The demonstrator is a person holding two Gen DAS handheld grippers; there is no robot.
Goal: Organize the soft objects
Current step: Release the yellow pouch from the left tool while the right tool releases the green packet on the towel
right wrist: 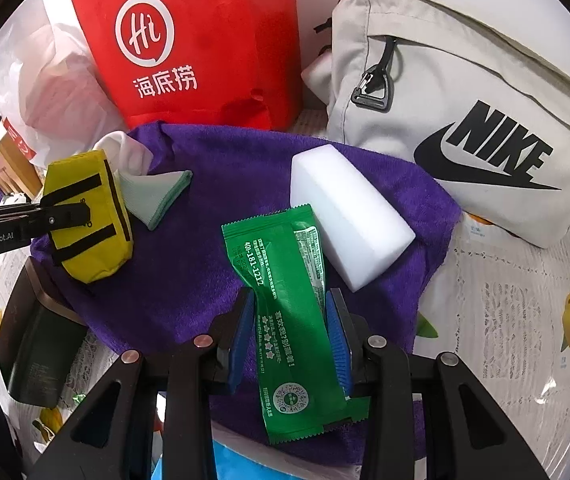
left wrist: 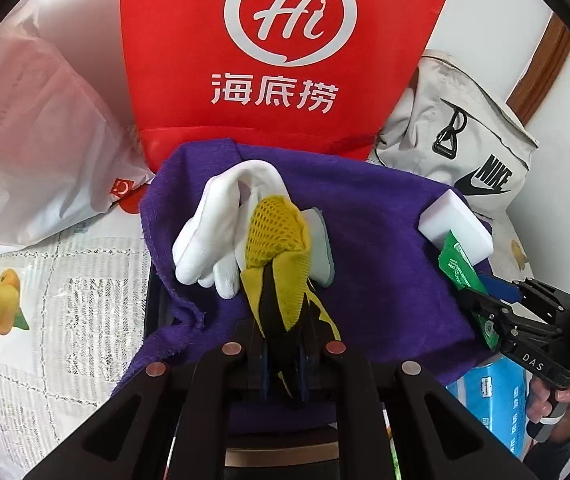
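My left gripper [left wrist: 283,354] is shut on a small yellow pouch with black straps [left wrist: 275,236] and holds it over a purple towel [left wrist: 385,240]; the pouch also shows in the right wrist view [right wrist: 85,216]. A white glove [left wrist: 213,232] and a pale green cloth [left wrist: 321,248] lie on the towel behind the pouch. My right gripper [right wrist: 291,332] is shut on a green sachet [right wrist: 285,300] lying on the towel [right wrist: 225,168]. A white sponge block [right wrist: 349,212] rests beside the sachet.
A red bag [left wrist: 285,48] stands behind the towel, a white plastic bag [left wrist: 33,140] to its left, and a beige Nike bag [right wrist: 465,120] to the right. A lace tablecloth with lemon prints [right wrist: 525,320] covers the table. A dark box [right wrist: 33,340] sits at left.
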